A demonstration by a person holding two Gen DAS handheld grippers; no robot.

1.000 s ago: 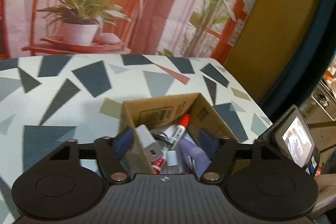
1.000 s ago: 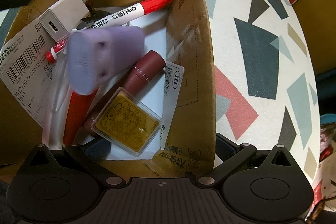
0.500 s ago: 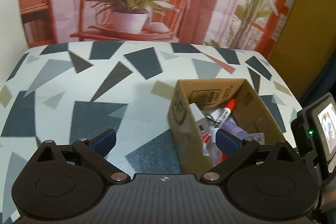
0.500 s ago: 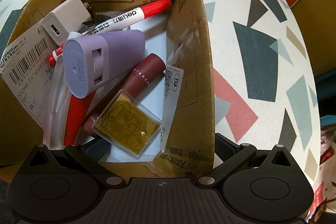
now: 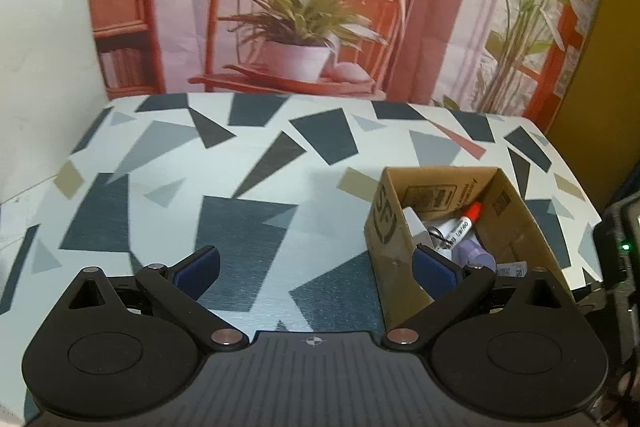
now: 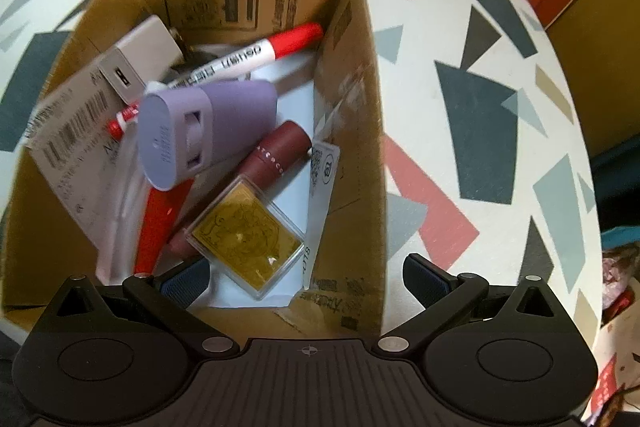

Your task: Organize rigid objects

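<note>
- Both grippers have their jaws spread wide with nothing pinched: the left gripper [image 5: 316, 269] hangs over bare patterned tabletop [image 5: 240, 187] beside the box, and the right gripper [image 6: 306, 277] straddles the near right wall of the cardboard box [image 6: 352, 147], one finger inside and one outside.
- A second ago the left jaws were over the box opening with the purple cap-shaped piece [image 6: 208, 131] between them; now that piece lies inside the box on its side, and the left gripper has pulled back and away to the left. I read this as a finished drop-off.
- Judging by the tabletop in view, no loose item remains outside, so the sorting looks close to done.
- Box contents, seen from the right wrist: a white charger [image 6: 140, 59] in the far left corner, a red-capped marker [image 6: 256, 55] along the far wall, the purple piece across the middle, a maroon tube [image 6: 276, 155] beside it, a clear case with a gold card [image 6: 248, 243] at the near edge, and a red pen [image 6: 158, 223] under the purple piece.
- The box sits near the right edge of the tabletop.
</note>
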